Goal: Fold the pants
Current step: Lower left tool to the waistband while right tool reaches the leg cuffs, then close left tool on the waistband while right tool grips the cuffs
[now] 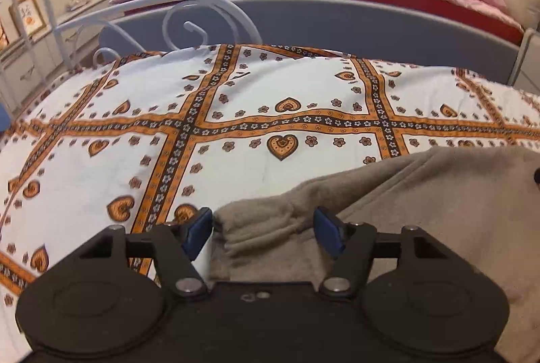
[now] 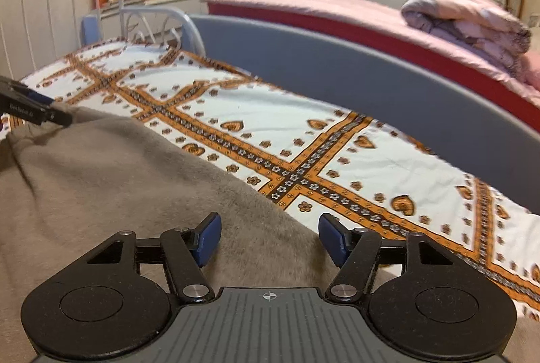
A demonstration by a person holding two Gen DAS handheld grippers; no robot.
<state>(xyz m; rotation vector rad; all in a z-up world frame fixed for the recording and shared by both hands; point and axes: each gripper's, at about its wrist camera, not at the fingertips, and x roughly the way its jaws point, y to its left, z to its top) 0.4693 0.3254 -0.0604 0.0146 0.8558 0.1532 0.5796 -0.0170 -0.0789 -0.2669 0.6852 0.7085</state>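
Your left hand-held gripper (image 1: 263,233) is spread wide, its blue pads flanking a bunched, fuzzy taupe cuff of the pants (image 1: 422,204) (nothing pinched). Your right hand-held gripper (image 2: 270,240) gapes equally over the plush pants (image 2: 111,180), gripping nothing, the heart-patterned bedsheet (image 2: 303,130) ahead.

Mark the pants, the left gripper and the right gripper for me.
pants (image 1: 438,211): left wrist view, main fabric body.
left gripper (image 1: 263,231): left wrist view, midway between its open fingertips.
right gripper (image 2: 270,234): right wrist view, midway between its open fingertips.
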